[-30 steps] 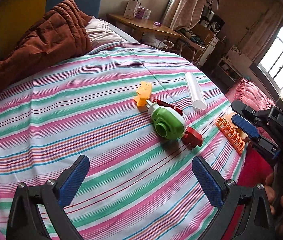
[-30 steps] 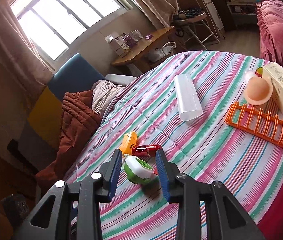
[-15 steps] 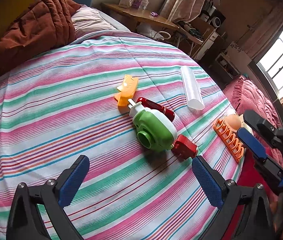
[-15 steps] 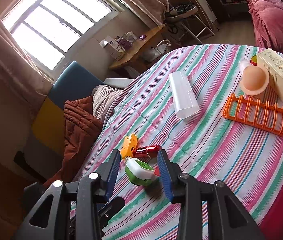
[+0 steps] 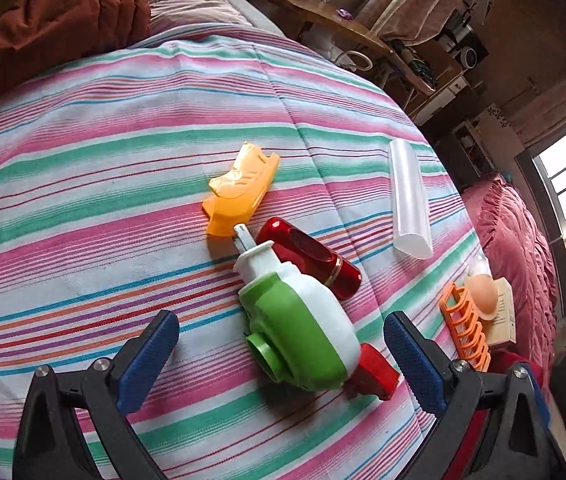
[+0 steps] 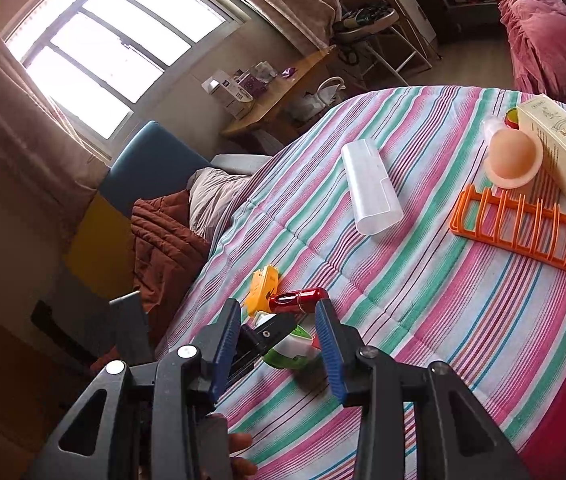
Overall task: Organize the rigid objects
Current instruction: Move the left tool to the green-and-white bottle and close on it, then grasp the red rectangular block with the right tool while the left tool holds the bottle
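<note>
Here the left gripper (image 5: 281, 354) hangs over the striped bedspread (image 5: 83, 200) with its jaws spread wide, the green-and-white gadget (image 5: 303, 328) lying between them, untouched by either pad. A glossy red tube (image 5: 311, 256) lies against the gadget's far side, a yellow plastic piece (image 5: 241, 194) beyond its nozzle, a small red block (image 5: 377, 370) beside its base. The right gripper (image 6: 279, 348) is partly open and empty, above the same cluster. Well apart lie a clear case (image 6: 371, 186) and an orange rack (image 6: 517, 226)
</note>
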`<state>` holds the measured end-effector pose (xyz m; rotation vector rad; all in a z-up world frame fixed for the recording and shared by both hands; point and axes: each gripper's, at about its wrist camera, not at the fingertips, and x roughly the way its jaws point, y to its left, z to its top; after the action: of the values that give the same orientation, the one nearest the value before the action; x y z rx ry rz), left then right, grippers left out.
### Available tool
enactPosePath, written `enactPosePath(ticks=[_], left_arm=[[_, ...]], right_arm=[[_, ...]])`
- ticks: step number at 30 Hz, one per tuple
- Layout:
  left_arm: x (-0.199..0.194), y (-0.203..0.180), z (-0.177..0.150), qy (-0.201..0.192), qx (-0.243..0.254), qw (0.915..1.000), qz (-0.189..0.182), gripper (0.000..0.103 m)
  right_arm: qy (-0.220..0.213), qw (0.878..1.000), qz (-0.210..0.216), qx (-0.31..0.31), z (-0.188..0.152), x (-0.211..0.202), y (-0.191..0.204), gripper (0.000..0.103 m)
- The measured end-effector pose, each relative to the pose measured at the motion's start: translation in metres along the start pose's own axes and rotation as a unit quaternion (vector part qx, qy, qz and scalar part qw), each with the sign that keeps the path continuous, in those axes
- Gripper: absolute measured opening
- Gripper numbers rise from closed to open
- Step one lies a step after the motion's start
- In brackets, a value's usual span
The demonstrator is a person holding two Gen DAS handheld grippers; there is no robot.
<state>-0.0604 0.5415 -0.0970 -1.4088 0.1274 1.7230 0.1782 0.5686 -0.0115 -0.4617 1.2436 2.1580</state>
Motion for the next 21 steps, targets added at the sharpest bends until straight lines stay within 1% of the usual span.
enactPosePath(ticks=[1, 3, 5, 6, 7, 8, 9, 10, 11, 12, 14, 17, 21], left_arm=[[0.004, 0.002, 0.001, 0.004, -0.002, 1.0000, 0.001, 0.103], [0.004, 0.000, 0.002, -0.005, 0.008, 0.9999, 0.008, 0.103], [0.007, -0.003, 0.003, 0.004, 0.016, 0.9998, 0.013, 0.099], [0.007, -0.004, 0.003, 0.002, 0.022, 0.9995, 0.023, 0.096], [0.007, -0.006, 0.002, -0.002, 0.030, 0.9989, 0.036, 0.089], [0.007, -0.007, 0.001, -0.003, 0.038, 0.9984, 0.042, 0.084], [0.007, -0.007, 0.001, -0.004, 0.044, 0.9981, 0.044, 0.082], [0.005, -0.006, 0.000, -0.005, 0.050, 0.9981, 0.037, 0.071], [0.004, -0.005, -0.001, -0.002, 0.054, 0.9980, 0.031, 0.053], [0.002, -0.004, -0.002, 0.001, 0.058, 0.9978, 0.034, 0.051], [-0.004, 0.003, -0.005, 0.004, 0.059, 0.9980, 0.021, 0.049], [-0.017, 0.017, -0.016, 0.000, 0.065, 0.9977, 0.019, 0.048], [-0.042, 0.045, -0.038, -0.008, 0.063, 0.9975, 0.032, 0.048]], right_arm=[[0.001, 1.000, 0.000, 0.000, 0.000, 0.000, 0.000, 0.039], [0.002, 1.000, 0.001, 0.002, 0.000, 0.001, -0.001, 0.039], [0.004, 1.000, 0.000, 0.000, 0.000, 0.002, 0.000, 0.039], [0.006, 1.000, 0.000, -0.002, 0.000, 0.002, 0.001, 0.039], [0.008, 1.000, 0.000, -0.004, -0.001, 0.003, 0.002, 0.039], [0.010, 1.000, 0.000, -0.006, 0.000, 0.004, 0.002, 0.039], [0.010, 1.000, 0.000, -0.008, -0.001, 0.004, 0.003, 0.039], [0.009, 1.000, 0.000, -0.008, -0.001, 0.004, 0.003, 0.039], [0.008, 1.000, -0.001, -0.007, 0.000, 0.003, 0.002, 0.039], [0.008, 1.000, -0.002, -0.006, 0.000, 0.003, 0.001, 0.039], [0.009, 1.000, -0.002, -0.003, 0.000, 0.004, 0.001, 0.039], [0.005, 1.000, -0.003, 0.006, 0.001, 0.003, -0.002, 0.039], [0.016, 1.000, -0.009, 0.011, 0.001, 0.008, -0.005, 0.039]])
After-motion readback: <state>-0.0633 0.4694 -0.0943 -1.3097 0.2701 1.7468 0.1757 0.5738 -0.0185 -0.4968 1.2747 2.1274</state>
